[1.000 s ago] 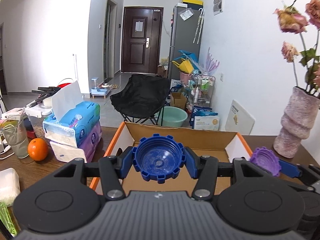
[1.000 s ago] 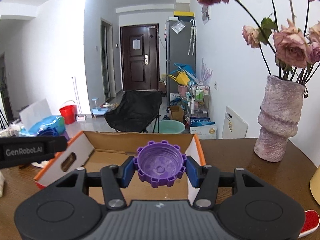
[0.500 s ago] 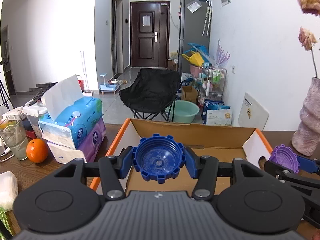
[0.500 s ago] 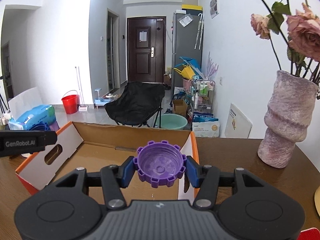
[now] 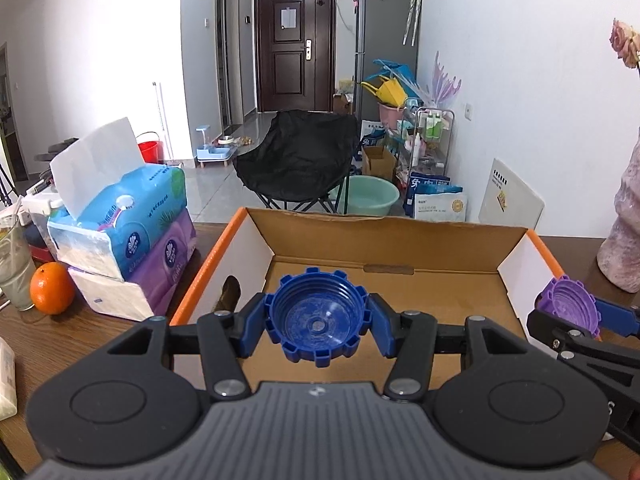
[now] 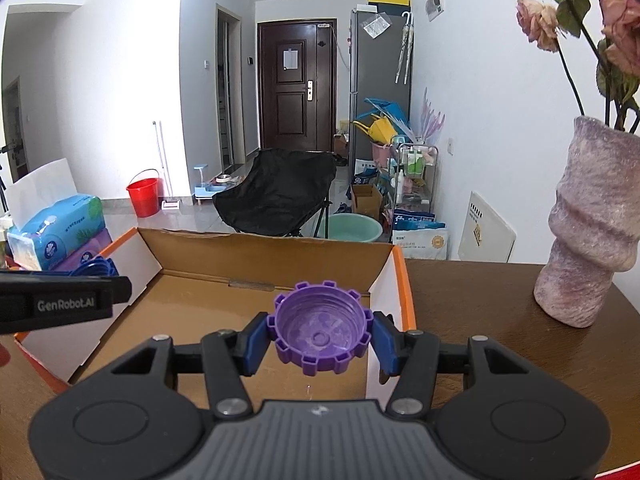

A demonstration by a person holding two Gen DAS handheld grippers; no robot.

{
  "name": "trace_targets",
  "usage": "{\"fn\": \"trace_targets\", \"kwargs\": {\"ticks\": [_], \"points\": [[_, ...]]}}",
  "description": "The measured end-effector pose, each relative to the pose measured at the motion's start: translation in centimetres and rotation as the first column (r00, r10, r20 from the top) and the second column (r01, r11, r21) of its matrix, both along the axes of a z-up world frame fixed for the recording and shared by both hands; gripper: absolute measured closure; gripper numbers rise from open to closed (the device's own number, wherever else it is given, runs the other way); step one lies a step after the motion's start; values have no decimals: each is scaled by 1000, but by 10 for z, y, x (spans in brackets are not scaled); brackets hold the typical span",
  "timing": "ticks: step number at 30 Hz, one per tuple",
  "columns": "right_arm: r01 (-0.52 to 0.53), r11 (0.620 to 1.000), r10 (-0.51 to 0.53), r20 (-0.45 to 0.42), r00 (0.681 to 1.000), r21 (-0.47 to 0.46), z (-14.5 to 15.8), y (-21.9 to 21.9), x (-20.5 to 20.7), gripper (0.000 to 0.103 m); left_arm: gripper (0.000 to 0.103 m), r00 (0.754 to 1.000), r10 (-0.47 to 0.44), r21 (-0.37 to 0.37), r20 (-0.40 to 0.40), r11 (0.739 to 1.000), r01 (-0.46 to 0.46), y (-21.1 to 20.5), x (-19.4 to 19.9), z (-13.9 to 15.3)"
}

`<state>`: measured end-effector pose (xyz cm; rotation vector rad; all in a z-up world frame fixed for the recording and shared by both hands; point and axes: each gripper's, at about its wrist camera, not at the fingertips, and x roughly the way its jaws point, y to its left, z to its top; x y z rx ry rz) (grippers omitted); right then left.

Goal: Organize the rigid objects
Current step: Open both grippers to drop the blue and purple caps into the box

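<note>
over the open cardboard box we hold two caps: our left gripper pinches the blue cap, our right gripper pinches the purple cap. box floor lies just below both.

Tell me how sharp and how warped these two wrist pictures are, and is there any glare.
Left wrist view: sharp, no motion blur; the blue cap and box are crisp; the fisheye bends the walls and darkens the corners. Right wrist view: just as sharp on the purple cap; the vase leans with the distortion; the floor behind shines softly, with no harsh glare.
</note>
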<state>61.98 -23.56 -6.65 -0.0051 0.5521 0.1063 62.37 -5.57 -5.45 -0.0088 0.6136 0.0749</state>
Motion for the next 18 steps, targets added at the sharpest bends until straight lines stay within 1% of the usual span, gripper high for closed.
{"fn": "trace_targets", "kwargs": {"ticks": [7,9,10,11,13,14,16,18], "points": [[-15,1000,15,11,1000,16,-9,1,5,50,48,1000,2,4,-18,1000,-1,0,5,-7],[-30,999,29,14,999,27,-12,1,6,48,44,1000,8,5,-25,1000,-7,2,5,-7],[-35,999,35,13,999,30,-12,1,7,37,33,1000,9,2,-26,1000,-9,3,6,-7],[-34,999,33,13,999,30,-13,0,7,20,20,1000,14,2,-21,1000,-14,4,5,-7],[-18,1000,17,36,999,24,-11,0,4,9,9,999,31,14,-5,999,-31,5,2,-5],[-15,1000,14,46,999,22,-10,-1,3,9,5,999,38,15,5,999,-38,6,0,-3],[-21,999,20,49,999,30,-8,-1,2,9,1,999,48,6,14,999,-48,8,-2,-1],[-18,1000,16,44,999,25,-8,0,4,8,0,998,59,0,16,998,-59,11,-2,1]]}}
